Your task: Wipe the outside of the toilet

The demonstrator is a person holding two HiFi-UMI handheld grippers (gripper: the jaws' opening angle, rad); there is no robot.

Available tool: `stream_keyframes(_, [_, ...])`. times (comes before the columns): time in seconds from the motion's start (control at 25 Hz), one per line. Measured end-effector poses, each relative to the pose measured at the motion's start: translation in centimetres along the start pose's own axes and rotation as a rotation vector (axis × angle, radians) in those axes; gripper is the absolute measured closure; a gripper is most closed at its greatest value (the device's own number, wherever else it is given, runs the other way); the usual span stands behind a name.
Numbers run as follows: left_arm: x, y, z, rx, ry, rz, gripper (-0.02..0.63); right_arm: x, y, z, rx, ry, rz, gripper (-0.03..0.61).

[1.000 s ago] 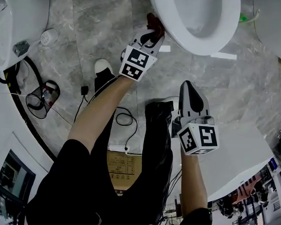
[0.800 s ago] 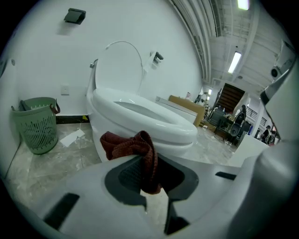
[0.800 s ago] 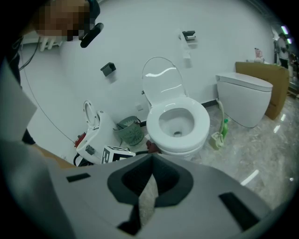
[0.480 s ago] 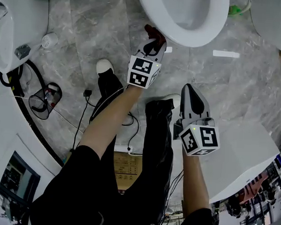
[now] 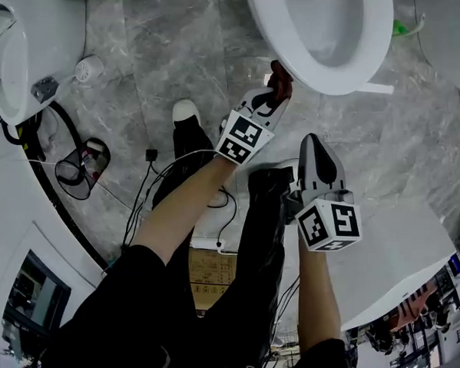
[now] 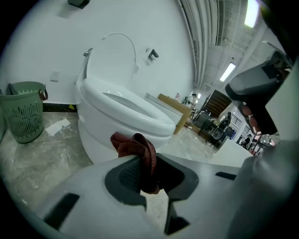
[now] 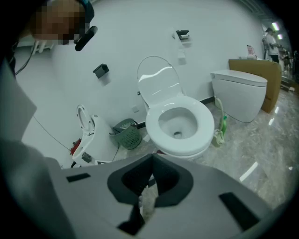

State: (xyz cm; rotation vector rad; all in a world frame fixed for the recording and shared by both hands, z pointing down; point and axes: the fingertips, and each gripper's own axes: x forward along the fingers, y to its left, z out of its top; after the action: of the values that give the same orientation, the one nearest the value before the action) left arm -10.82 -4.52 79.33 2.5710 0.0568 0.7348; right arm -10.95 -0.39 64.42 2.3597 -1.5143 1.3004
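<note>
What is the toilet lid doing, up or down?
Up. The lid stands upright behind the seat, and you can look straight down into the open bowl.

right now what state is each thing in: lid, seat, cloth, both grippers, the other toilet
toilet lid: raised
toilet seat: down on the bowl
left gripper: shut on the red cloth
red cloth: bunched, sticking out past the jaws
right gripper: shut, empty
neighbouring toilet: lid closed

Left claw [image 5: 273, 95] pinching rag [image 6: 141, 150], right claw [image 5: 312, 140] closed
</note>
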Motion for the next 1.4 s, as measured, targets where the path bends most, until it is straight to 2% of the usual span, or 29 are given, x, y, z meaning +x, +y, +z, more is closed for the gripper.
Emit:
stream_keyframes(0.24, [-5.2, 8.0, 2.7, 0.008, -0.033, 0.065, 0.549, 4.1, 4.9, 1.9, -0.032, 0.009, 0.025, 0.575])
stream_keyframes(0.44, [-7.3, 15.3, 5.4, 0.058, -0.045, 0.099, 0.549, 7.6, 8.2, 3.2, -0.061, 0.015, 0.036, 0.575])
stream_keyframes(0.68, [-6.8, 23.1, 8.6, 0.139, -0.024, 0.111, 0.549, 10.8, 10.6, 4.8, -0.075, 0.017, 0.026, 0.575])
stream_keyframes(0.88, [-4.2, 29.3, 11.7, 0.19, 0.017, 0.147, 0.549, 12.0, 10.0, 5.3, -0.057, 0.015, 0.001, 0.575])
stream_keyframes(1.2, [2.2, 31.5, 14.7, 0.266, 0.097, 0.033, 0.549, 11.0, 7.0, 5.1, -0.034, -0.021, -0.076, 0.575])
stream_keyframes(1.4, [3.5, 29.8, 13.3, 0.295, 0.12, 0.004, 0.549, 9.2, 2.3, 5.0, 0.009, -0.054, -0.164, 0.575])
